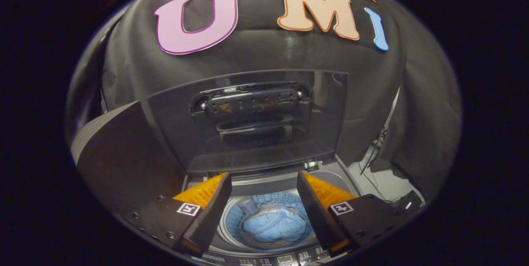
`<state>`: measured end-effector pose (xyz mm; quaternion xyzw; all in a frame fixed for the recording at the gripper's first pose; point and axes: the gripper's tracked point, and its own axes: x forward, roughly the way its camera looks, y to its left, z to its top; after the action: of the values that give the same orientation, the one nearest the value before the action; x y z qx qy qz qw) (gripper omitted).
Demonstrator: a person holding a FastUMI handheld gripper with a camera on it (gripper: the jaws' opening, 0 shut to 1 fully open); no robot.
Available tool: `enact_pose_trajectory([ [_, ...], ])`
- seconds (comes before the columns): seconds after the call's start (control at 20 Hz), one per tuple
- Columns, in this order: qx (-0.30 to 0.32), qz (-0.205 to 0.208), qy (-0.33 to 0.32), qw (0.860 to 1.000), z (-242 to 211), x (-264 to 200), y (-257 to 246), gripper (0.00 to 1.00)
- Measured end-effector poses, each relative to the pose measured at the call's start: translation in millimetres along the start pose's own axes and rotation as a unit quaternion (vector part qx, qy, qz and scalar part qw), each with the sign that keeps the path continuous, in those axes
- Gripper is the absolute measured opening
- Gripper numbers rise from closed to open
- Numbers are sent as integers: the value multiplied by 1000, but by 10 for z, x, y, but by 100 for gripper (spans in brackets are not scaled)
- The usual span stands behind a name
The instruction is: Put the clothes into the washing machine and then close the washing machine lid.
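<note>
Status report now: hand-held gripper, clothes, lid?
Hand-held gripper open, holding nothing, above the drum. Blue clothes lie inside washing machine. Lid stands raised, not yet closed. Nothing between fingers and lid.

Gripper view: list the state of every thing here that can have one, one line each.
Washing machine lid: open, standing upright behind the drum.
Washing machine drum: uncovered, with clothes inside.
Blue clothes: lying bunched in the bottom of the drum.
Gripper: open, fingers apart above the drum, holding nothing.
</note>
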<state>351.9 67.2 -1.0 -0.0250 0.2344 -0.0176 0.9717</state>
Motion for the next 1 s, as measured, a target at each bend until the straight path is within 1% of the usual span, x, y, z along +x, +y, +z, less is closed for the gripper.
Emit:
enact_pose_trajectory([
  [0.1,-17,5,-11,1000,97,-40,34,98],
  [0.25,-25,7,-41,999,294,-98,74,98],
  [0.45,6,15,-82,997,525,-109,45,98],
  [0.55,9,-1,-109,994,651,-106,-61,98],
  [0.7,2,-7,-153,988,840,-105,-102,98],
  [0.8,14,-13,-166,986,948,-66,-143,97],
  [0.95,50,33,-159,985,1022,13,-98,97],
  [1.0,58,26,-165,984,1084,29,-193,97],
])
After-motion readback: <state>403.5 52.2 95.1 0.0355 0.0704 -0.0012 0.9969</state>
